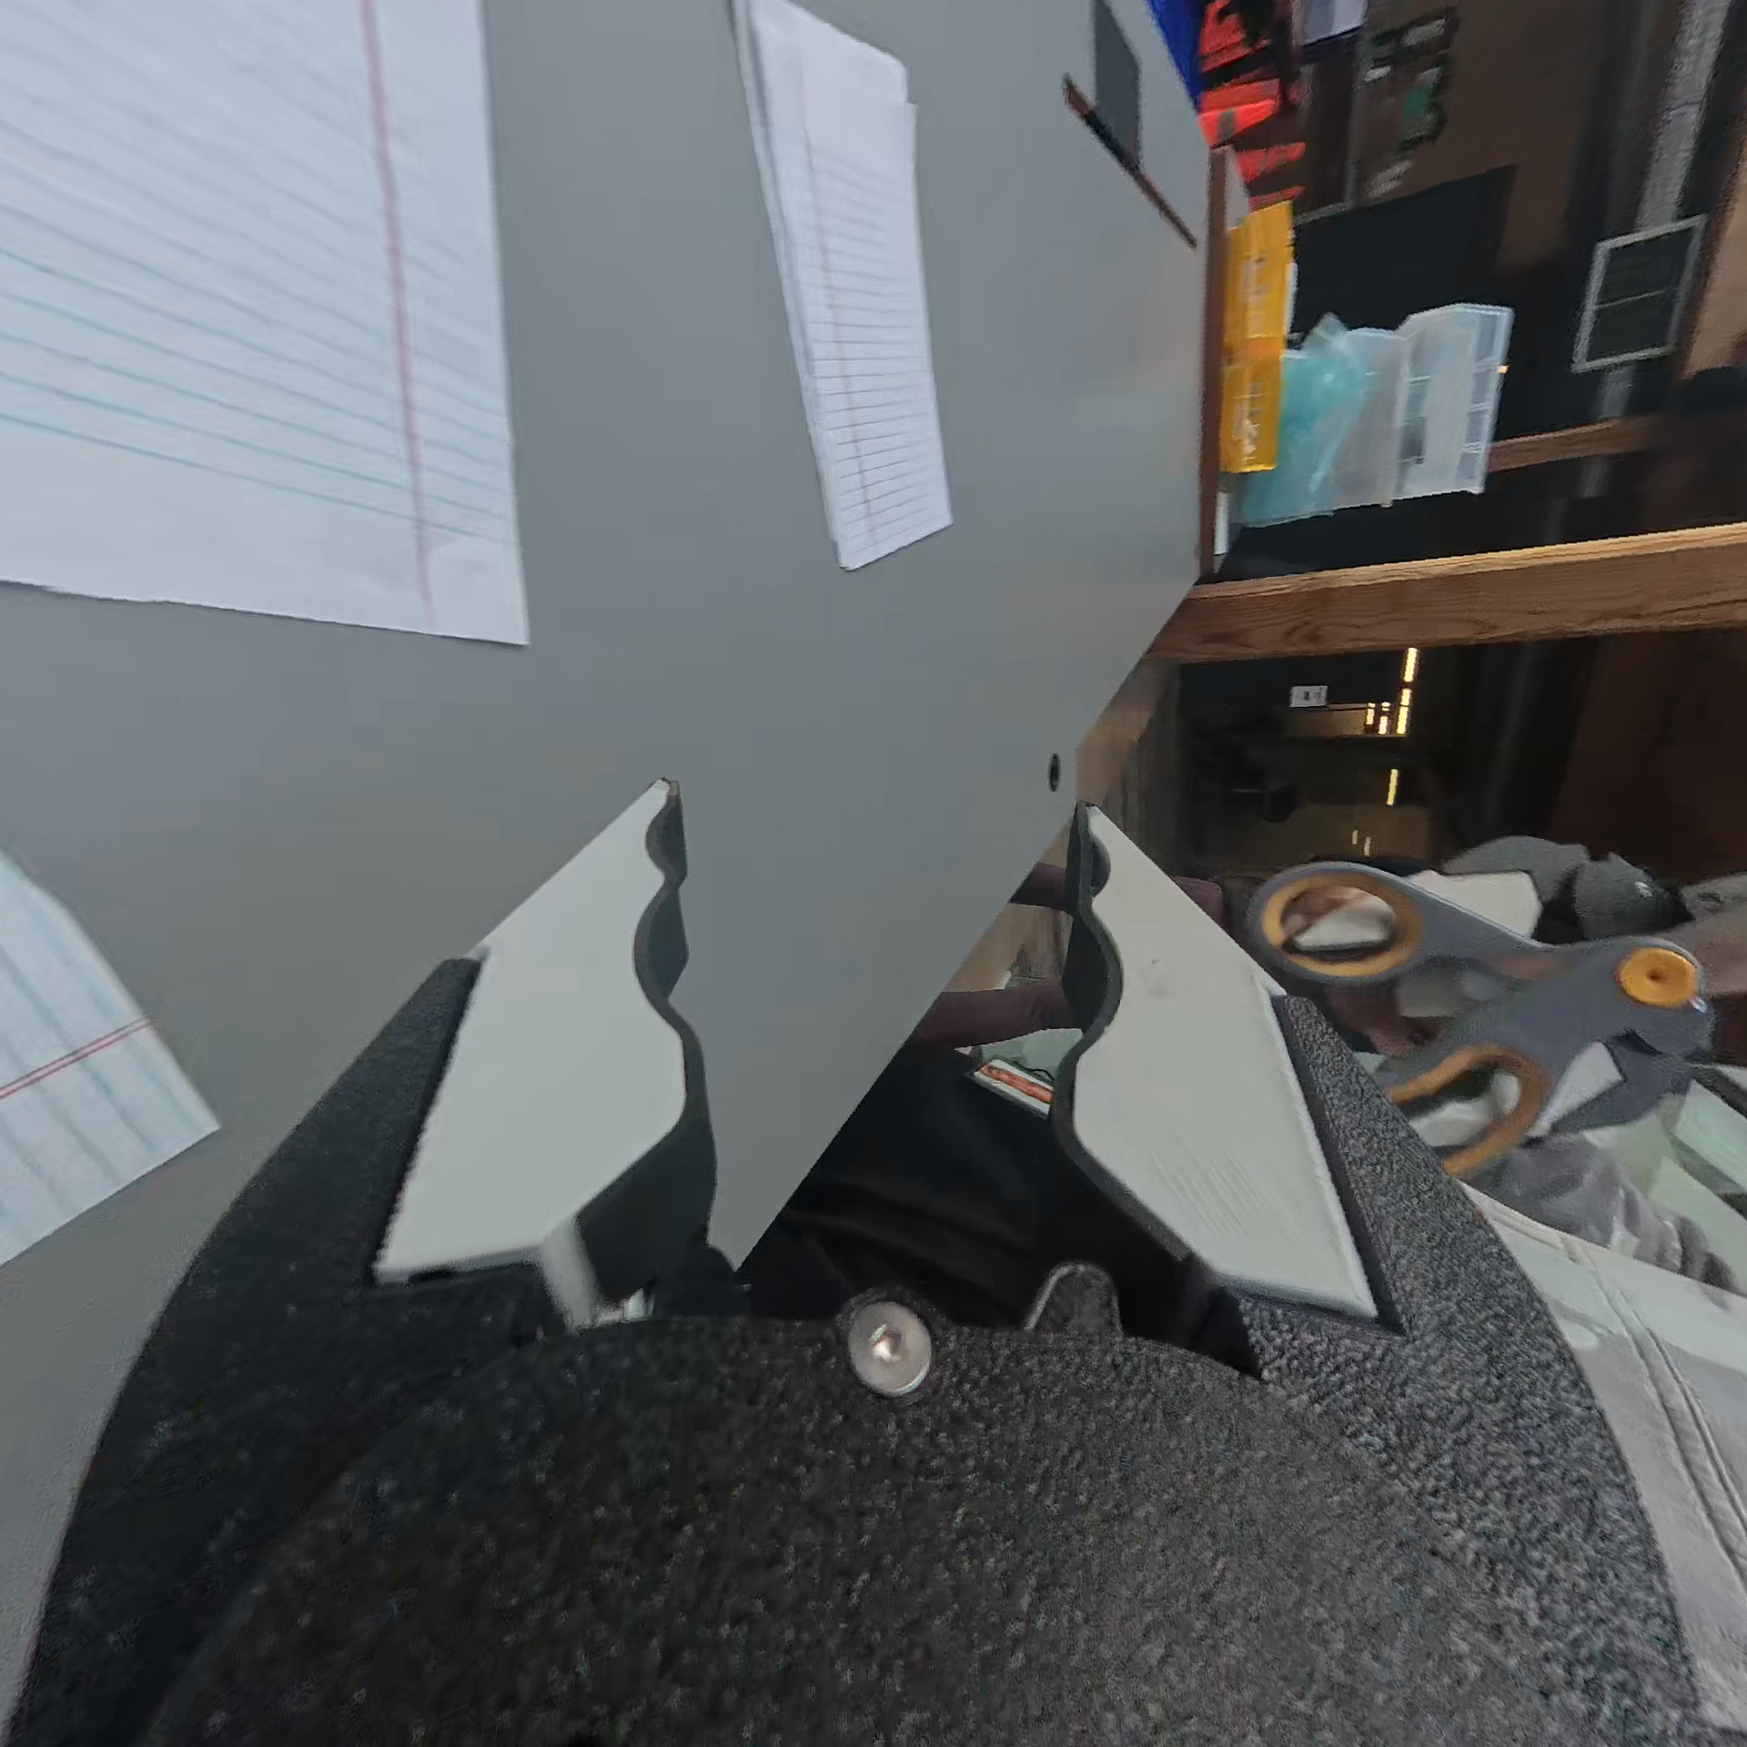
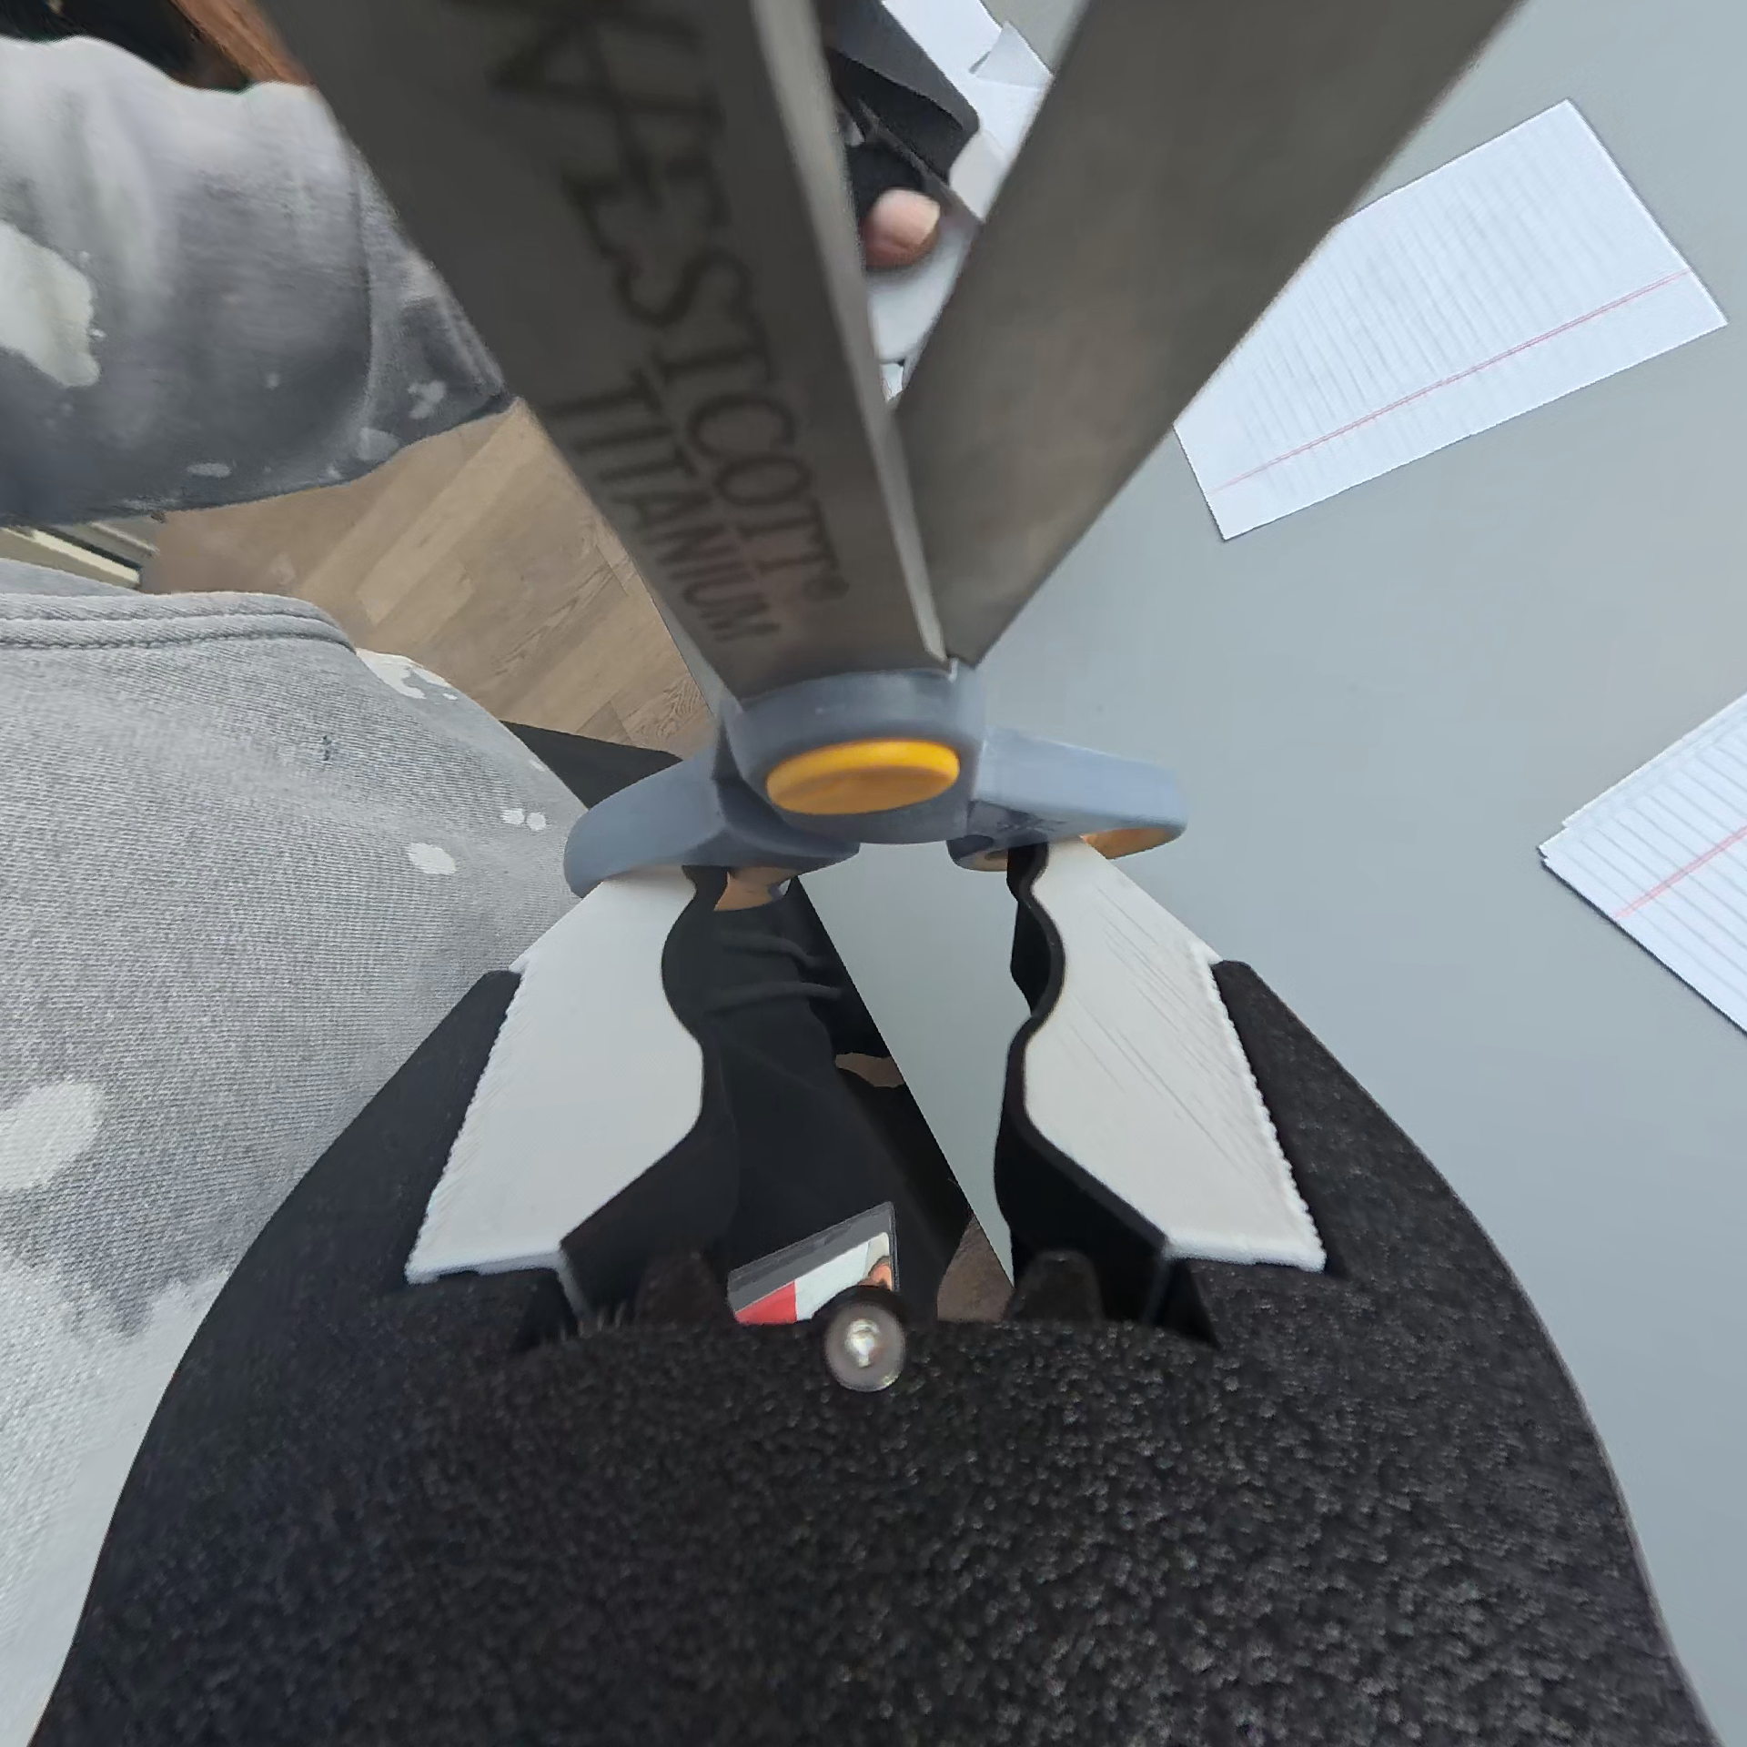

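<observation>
Two grey-and-orange-handled steel scissors (image 2: 865, 756) blades spread forward in a V from the right gripper (image 2: 865, 865), whose half-open fingers sit in the handle loops. The left gripper (image 1: 874, 813), wide open and empty, hovers over the grey table (image 1: 662, 567) near white lined paper sheets (image 1: 236, 284), scissors off to its right.

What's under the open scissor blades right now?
Under the scissors, held by the right tongs: grey table, wood floor, a fingertip. Blades hide anything directly beneath.

left wrist view looks along its fingers over the grey table (image 1: 662, 567), rolled sideways; right wrist view sits close behind the scissors (image 2: 865, 756). both share table and lined paper (image 2: 1446, 331).
</observation>
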A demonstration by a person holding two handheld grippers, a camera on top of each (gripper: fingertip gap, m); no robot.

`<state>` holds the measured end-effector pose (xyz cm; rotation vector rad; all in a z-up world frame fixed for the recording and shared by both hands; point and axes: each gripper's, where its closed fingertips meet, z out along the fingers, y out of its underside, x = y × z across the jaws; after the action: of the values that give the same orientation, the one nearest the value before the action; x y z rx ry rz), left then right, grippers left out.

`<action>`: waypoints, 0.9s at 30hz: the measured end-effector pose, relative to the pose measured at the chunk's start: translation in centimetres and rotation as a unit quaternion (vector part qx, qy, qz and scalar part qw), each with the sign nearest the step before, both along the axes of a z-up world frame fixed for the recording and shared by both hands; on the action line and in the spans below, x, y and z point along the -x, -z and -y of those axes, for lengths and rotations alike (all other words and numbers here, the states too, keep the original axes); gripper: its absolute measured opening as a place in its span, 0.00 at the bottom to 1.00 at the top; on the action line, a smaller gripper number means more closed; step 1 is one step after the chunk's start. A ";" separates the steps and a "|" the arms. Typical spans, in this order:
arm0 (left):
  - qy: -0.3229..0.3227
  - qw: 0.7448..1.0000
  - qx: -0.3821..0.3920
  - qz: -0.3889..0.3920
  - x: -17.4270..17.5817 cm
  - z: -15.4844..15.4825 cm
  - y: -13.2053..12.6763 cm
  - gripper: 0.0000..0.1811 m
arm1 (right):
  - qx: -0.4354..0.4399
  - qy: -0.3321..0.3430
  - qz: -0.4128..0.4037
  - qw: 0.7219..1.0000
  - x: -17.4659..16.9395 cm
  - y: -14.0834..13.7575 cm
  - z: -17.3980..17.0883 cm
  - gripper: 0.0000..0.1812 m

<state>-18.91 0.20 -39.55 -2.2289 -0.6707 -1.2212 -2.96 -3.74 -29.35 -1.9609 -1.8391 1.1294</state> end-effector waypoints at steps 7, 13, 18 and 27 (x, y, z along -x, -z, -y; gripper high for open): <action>0.070 0.976 -0.198 0.064 -11.0 1.4 -12.7 0.35 | 0.002 0.038 0.015 0.999 0.7 0.8 -1.6 0.33; 0.098 0.973 -0.204 0.046 -17.0 0.3 -16.1 0.34 | -0.028 0.067 0.051 0.996 0.9 1.8 -3.1 0.33; 0.057 0.985 -0.145 -0.076 -16.2 -1.9 -12.6 0.11 | -0.033 0.078 0.035 0.996 0.8 1.4 -3.2 0.32; -0.032 0.991 -0.114 0.053 -15.7 -2.2 -11.2 0.07 | -0.044 0.133 -0.056 0.989 -1.9 -1.1 -5.4 0.34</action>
<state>-3.20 2.44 -28.33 -1.9515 -0.6051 -1.3214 -1.07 1.69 -28.22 -1.9768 -1.4907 1.0347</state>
